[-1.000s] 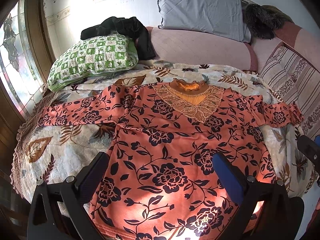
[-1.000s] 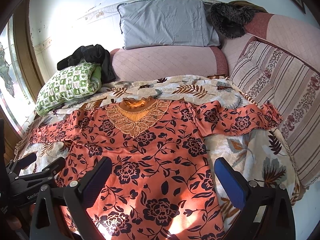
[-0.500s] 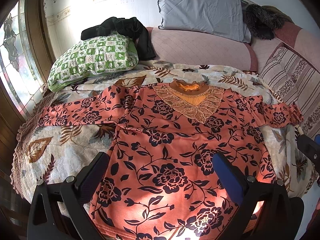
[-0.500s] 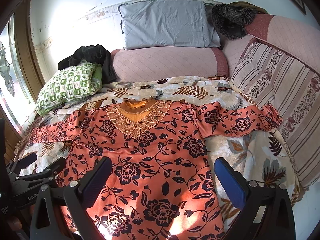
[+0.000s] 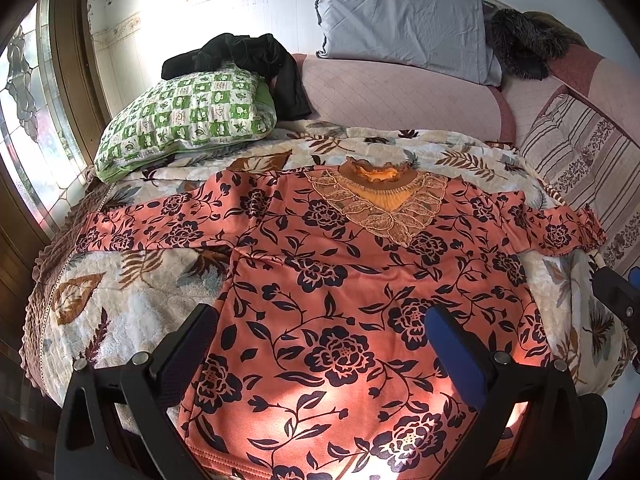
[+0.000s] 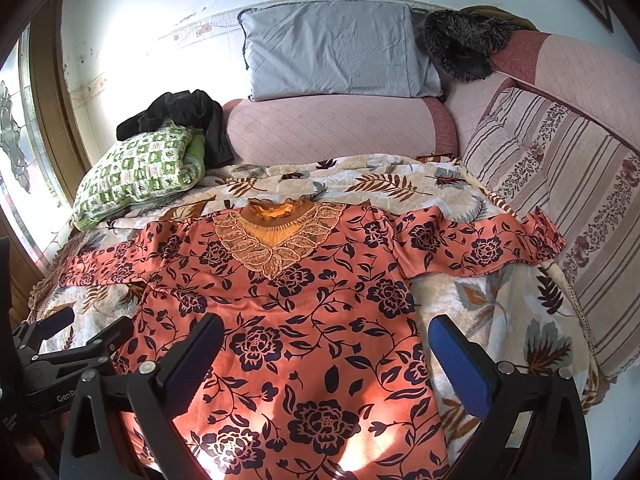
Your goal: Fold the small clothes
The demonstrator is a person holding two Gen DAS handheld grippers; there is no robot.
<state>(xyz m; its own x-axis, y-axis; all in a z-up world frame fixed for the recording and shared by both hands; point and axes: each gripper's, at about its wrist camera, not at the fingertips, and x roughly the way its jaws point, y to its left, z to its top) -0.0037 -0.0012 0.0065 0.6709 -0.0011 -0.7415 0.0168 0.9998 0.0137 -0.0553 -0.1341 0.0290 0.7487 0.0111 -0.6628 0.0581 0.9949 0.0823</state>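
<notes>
An orange floral blouse point(image 5: 352, 288) is lying flat and face up on a leaf-patterned blanket point(image 5: 132, 304) covering the bed. Its lace-trimmed neckline point(image 5: 378, 204) is pointing toward the far wall, and both sleeves are extending sideways: the left sleeve point(image 5: 160, 224) is reaching toward the window side, and the right sleeve point(image 6: 476, 244) is reaching toward a striped cushion point(image 6: 568, 188). The hem is lying nearest the cameras, with sunlight falling across it.

The left gripper point(image 5: 320, 344) is hovering over the lower left part of the blouse. Its jaws are standing wide apart and are gripping nothing; the black finger point(image 5: 188, 348) is sitting over the garment's left side edge, and the blue finger point(image 5: 452, 352) is sitting over the floral fabric.

The right gripper point(image 6: 324, 352) is hovering over the lower right part of the blouse, likewise spread and empty. Its black finger point(image 6: 192, 356) is sitting over the fabric, and its blue finger point(image 6: 460, 360) is sitting over the blanket just beside the garment's right side edge. In the right wrist view, the left gripper is showing at the lower left margin.

Behind the blouse, a green checked pillow point(image 5: 188, 116) is resting at the left with a black garment point(image 5: 248, 64) draped on its far side. A pink bolster point(image 6: 336, 128) is lying along the head of the bed, and a grey pillow point(image 6: 336, 52) is leaning against the wall above it.
</notes>
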